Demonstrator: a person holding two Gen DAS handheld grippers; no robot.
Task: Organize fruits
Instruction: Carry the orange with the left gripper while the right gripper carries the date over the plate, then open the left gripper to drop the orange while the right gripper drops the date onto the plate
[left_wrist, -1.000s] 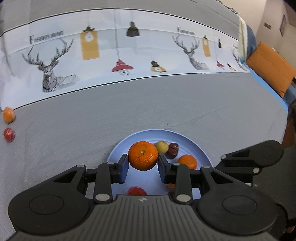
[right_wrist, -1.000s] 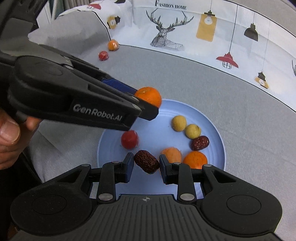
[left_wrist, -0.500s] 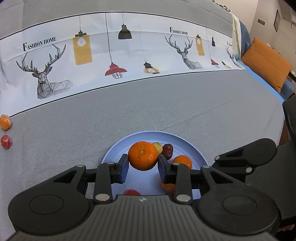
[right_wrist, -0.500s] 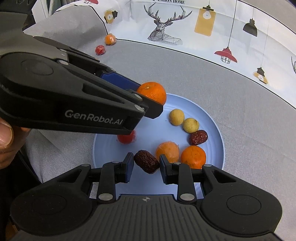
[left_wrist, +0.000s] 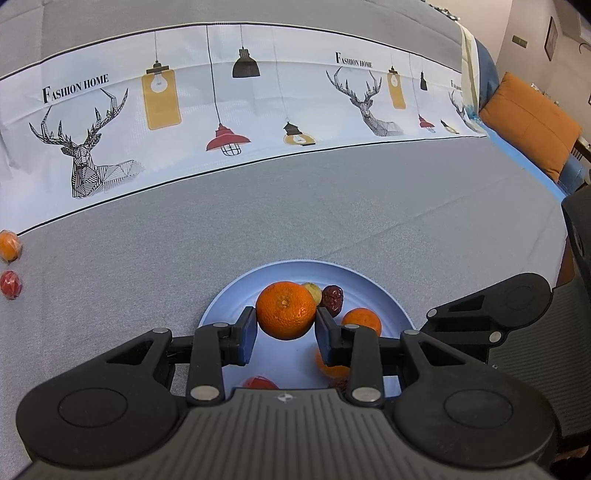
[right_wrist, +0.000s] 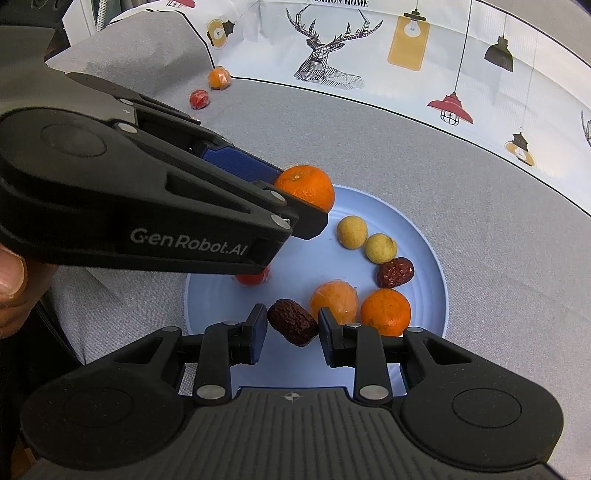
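Left tool: in my left tool (left_wrist: 285, 334) I hold an orange (left_wrist: 285, 310), pads pressed on its two sides, carried just above the blue plate (left_wrist: 384, 295).
Right tool: my right tool (right_wrist: 292, 332) is narrow and clamped on a dried date (right_wrist: 292, 322), also hanging over the plate's near part.
Date's axis: the date lies slantwise between the pads, one end toward the left pad, the other dipping toward the right one; I grip it across its short width.
On the plate: two yellow fruits (right_wrist: 364, 238), a second date (right_wrist: 395, 272), a wrapped orange (right_wrist: 334, 300), a bare orange (right_wrist: 385, 312) and a red fruit (right_wrist: 253, 277) half hidden under the left tool.
Key relation: both held fruits hang over the plate; open room shows in its middle and near side, I judge.
Off the plate: a small orange (right_wrist: 219, 78) and a small red fruit (right_wrist: 199, 99) sit well apart, near the tabletop's far left edge by the printed cloth (right_wrist: 461, 55).
Nearer hand: the left tool lies toward those two, so I judge that it should fetch them.
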